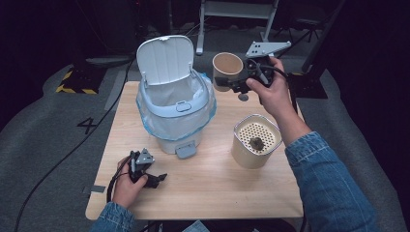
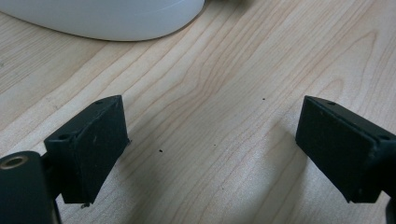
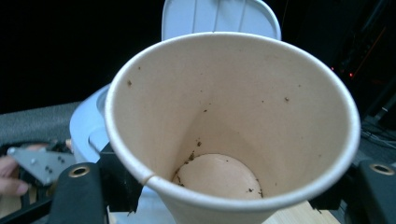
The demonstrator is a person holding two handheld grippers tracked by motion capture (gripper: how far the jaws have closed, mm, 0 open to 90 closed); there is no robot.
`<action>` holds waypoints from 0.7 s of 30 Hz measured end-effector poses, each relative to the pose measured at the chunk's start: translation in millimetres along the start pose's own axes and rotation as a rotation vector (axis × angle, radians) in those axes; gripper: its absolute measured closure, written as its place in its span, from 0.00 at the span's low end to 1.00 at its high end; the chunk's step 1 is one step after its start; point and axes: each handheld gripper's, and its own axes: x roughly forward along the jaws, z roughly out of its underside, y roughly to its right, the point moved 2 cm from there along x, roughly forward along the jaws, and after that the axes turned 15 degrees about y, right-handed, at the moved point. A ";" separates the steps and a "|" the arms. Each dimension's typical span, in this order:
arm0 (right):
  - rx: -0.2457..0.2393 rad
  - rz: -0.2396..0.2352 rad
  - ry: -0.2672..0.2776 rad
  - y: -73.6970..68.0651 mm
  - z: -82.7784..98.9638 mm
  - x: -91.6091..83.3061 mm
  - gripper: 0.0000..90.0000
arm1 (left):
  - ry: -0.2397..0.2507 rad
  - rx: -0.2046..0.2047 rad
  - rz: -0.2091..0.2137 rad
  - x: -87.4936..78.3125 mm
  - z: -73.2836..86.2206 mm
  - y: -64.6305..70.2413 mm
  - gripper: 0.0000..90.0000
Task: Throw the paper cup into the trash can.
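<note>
Item: paper cup (image 1: 227, 69), which we pinch in right claw (image 1: 238, 83), mouth tipped toward open bin (image 1: 175, 104) for binning; left claw (image 1: 155, 180) spread, idle on tabletop (image 1: 217, 183).

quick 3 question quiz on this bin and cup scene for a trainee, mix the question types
1. True or false: the lid of the white pedal bin stands open.
2. Which claw is shut on the paper cup? A) left claw B) right claw C) neither
3. Fill in: the dark clump lies on the perforated top of the cream ______, on the table.

Key
1. True; the lid is tipped back above the bag-lined rim.
2. B; the right claw grips the cup near its rim, beside the bin. The left claw stands open over bare wood.
3. canister; the clump sits near the middle of its holed top.
</note>
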 end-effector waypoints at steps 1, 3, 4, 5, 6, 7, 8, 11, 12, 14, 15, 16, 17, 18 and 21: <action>0.004 0.003 0.006 -1.3 -0.7 5.0 0.32 | 0.000 0.000 0.000 0.0 0.0 0.0 0.11; 0.007 0.010 0.016 -3.0 -1.4 11.9 0.32 | 0.000 0.001 -0.001 0.0 0.0 0.0 0.11; 0.005 0.014 0.023 -3.9 -1.6 15.6 0.32 | 0.000 0.001 -0.001 0.0 0.0 0.0 0.11; 0.005 0.017 0.029 -5.0 -1.7 19.2 0.32 | 0.000 0.000 0.000 0.0 0.0 0.0 0.11; 0.007 0.018 0.034 -6.0 -1.8 22.5 0.32 | 0.000 0.001 -0.001 0.0 0.0 -0.1 0.11; 0.014 0.016 0.042 -7.1 -1.9 25.5 0.32 | 0.000 0.001 0.000 0.0 0.0 -0.1 0.11; 0.023 0.017 0.056 -8.1 -1.9 29.1 0.32 | 0.000 0.001 0.001 0.1 0.0 -0.2 0.11; 0.036 0.015 0.073 -10.8 -1.2 38.2 0.32 | 0.000 0.001 0.001 0.1 0.0 -0.1 0.10; 0.039 0.015 0.074 -11.7 -1.0 41.1 0.32 | 0.001 0.002 0.001 0.1 -0.1 -0.2 0.10; 0.045 0.011 0.077 -12.8 -0.5 45.9 0.32 | 0.000 0.002 0.001 0.1 0.0 -0.1 0.11; 0.048 0.010 0.078 -13.4 -0.1 48.5 0.32 | 0.001 0.003 0.002 0.1 -0.2 -0.2 0.10; 0.050 0.009 0.080 -14.2 0.4 50.9 0.32 | -0.001 0.001 0.002 0.0 0.0 -0.2 0.11; 0.053 0.007 0.079 -15.3 1.0 53.4 0.32 | -0.003 0.001 0.003 -0.1 -0.1 -0.2 0.10; 0.052 0.006 0.076 -16.3 2.0 56.8 0.32 | -0.002 0.002 0.003 -0.1 -0.1 -0.2 0.11; 0.055 0.006 0.070 -17.8 4.9 64.9 0.32 | -0.002 0.001 0.003 -0.1 -0.1 -0.2 0.11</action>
